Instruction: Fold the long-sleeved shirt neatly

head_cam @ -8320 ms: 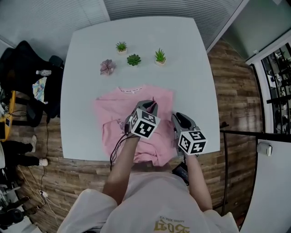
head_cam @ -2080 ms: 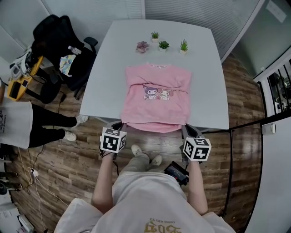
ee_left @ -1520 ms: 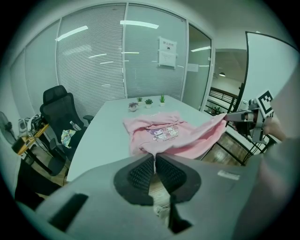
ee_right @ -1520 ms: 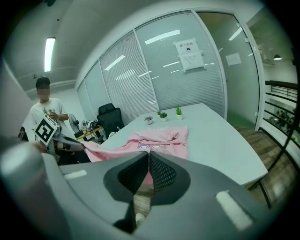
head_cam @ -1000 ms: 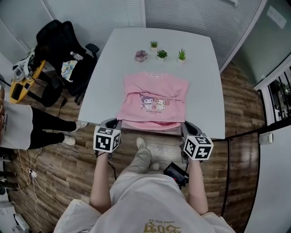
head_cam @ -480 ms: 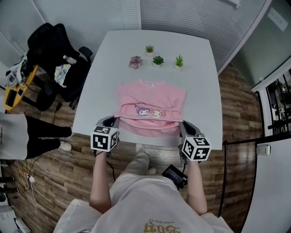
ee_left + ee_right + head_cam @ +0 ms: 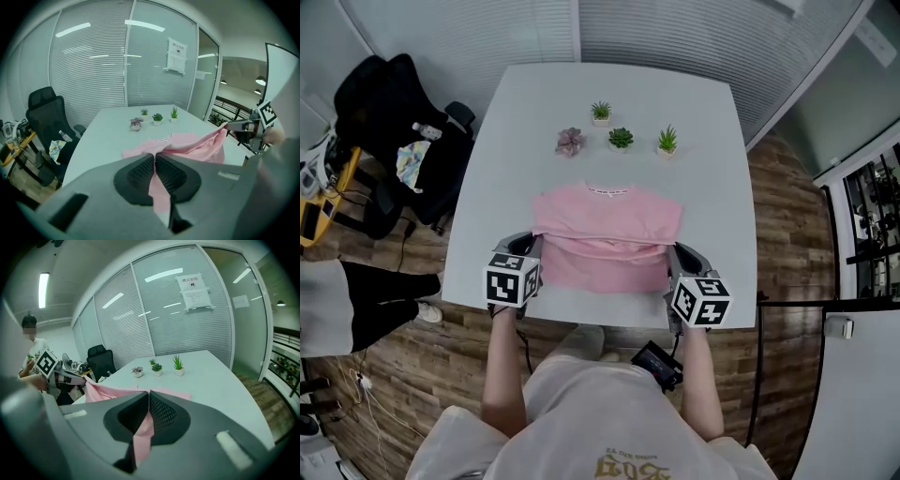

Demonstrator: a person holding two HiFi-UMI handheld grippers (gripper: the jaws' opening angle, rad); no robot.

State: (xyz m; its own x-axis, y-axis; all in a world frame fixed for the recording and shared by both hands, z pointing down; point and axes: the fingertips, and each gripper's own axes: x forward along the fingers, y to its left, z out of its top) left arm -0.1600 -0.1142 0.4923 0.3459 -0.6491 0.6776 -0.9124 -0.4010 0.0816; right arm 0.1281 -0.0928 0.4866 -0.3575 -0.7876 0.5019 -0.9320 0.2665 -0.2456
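Note:
A pink long-sleeved shirt (image 7: 605,234) lies on the white table (image 7: 712,187), collar at the far side. Its near hem is lifted and carried over the body, so the plain back of the cloth faces up. My left gripper (image 7: 532,246) is shut on the hem's left corner, pink cloth (image 7: 161,197) pinched between its pads. My right gripper (image 7: 672,251) is shut on the hem's right corner, with the shirt (image 7: 140,432) running out from its jaws. In the left gripper view the shirt (image 7: 197,146) stretches across to the other gripper (image 7: 243,126).
Three small green potted plants (image 7: 621,137) and a purplish one (image 7: 570,141) stand beyond the shirt's collar. A black office chair (image 7: 389,112) with things on it stands left of the table. A person's legs (image 7: 366,300) show at the left edge. Glass walls with blinds lie behind.
Both grippers have carried the shirt's hem away from the table's near edge toward the collar, folding the lower part over and hiding the cartoon print.

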